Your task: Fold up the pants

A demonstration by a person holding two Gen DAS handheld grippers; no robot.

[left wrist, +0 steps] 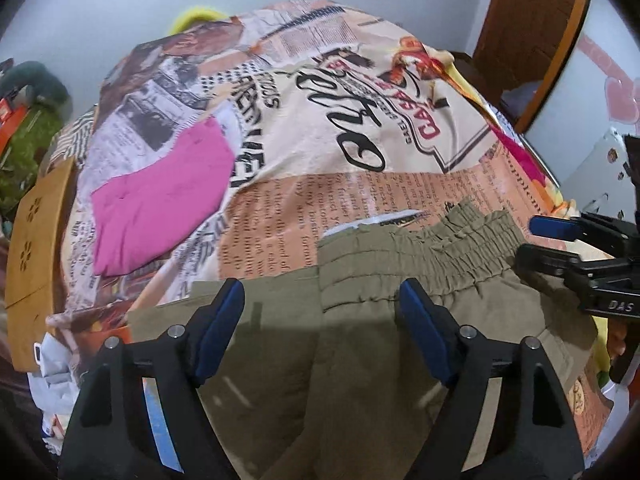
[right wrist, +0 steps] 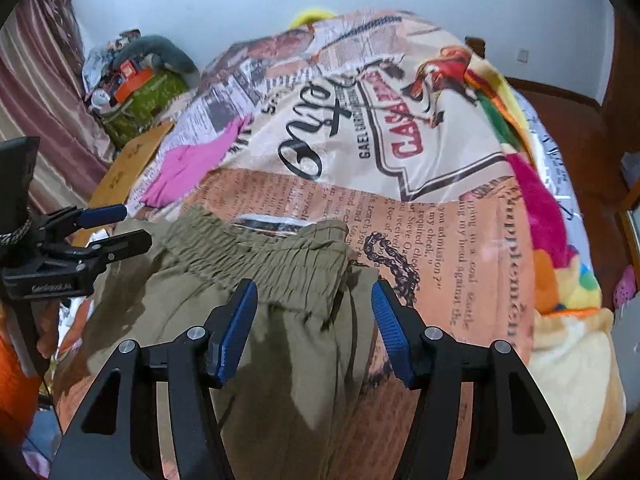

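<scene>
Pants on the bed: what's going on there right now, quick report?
Left tongs open, right tongs open, both over the fabric. Olive pants flat on printed bedspread, waistband away. Pink cloth lies off to the side, apart.

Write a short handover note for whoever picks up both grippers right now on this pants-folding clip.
Left gripper: open, empty, above the olive pants near the left part of the waistband.
Right gripper: open, empty, above the right end of the waistband.
The pants lie on the printed bedspread, elastic waistband at the far end, legs running back under the grippers and out of view. A white label shows at the waistband. A pink cloth lies apart, to the left.
Done: pants laid out; whether any fold is already made cannot be told.
Left: grip and fold.
</scene>
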